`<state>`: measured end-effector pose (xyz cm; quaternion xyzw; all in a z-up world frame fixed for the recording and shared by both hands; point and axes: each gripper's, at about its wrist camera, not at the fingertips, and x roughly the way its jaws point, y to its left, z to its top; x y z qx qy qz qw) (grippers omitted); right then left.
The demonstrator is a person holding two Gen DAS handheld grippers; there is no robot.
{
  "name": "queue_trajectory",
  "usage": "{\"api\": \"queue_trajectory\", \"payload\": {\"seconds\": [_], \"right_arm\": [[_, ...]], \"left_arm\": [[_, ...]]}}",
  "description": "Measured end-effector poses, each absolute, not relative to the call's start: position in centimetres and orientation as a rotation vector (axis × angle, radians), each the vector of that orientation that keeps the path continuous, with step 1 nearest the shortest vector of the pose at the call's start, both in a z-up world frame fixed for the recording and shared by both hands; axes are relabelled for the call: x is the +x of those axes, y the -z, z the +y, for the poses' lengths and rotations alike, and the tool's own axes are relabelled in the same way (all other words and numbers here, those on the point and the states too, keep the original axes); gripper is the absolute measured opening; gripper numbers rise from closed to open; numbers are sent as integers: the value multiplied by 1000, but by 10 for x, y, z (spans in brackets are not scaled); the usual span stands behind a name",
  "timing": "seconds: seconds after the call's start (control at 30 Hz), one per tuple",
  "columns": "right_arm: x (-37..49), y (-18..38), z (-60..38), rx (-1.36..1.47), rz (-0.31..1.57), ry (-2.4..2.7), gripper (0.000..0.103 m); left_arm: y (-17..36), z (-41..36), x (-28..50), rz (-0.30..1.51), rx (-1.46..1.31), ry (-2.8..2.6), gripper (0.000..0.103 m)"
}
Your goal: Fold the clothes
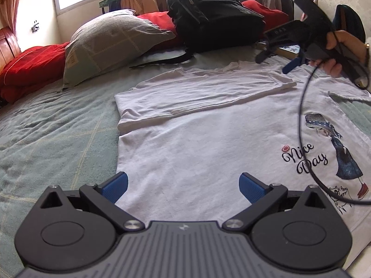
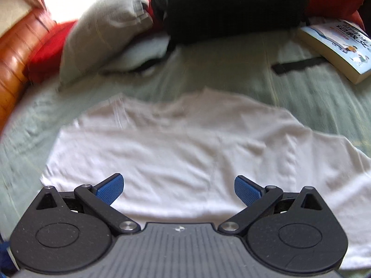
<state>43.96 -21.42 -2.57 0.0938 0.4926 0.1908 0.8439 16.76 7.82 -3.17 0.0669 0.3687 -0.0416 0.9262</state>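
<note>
A white T-shirt with a "Nice Day" print of a girl lies flat on the green bedspread. Its far side is folded over into a long strip. My left gripper hovers open over the shirt's near part, nothing between its blue pads. In the left wrist view a hand holds my right gripper above the shirt's far right, its cable hanging down in a loop. The right wrist view is blurred; there my right gripper is open above the white shirt.
A grey pillow, red bedding and a black backpack lie along the far side of the bed. A book and a black strap lie at the far right. A wooden headboard stands at the left.
</note>
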Motion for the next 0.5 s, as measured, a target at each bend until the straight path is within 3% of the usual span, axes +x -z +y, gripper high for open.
{"api": "queue_trajectory", "payload": {"seconds": [0.17,0.5], "right_arm": [[454,60,-220,235,1081,-373,103],[459,43,-216,175,995,-365,103]], "left_arm": [[32,81,164,761,136,70,102],[32,75,166,760,143,83,102]]}}
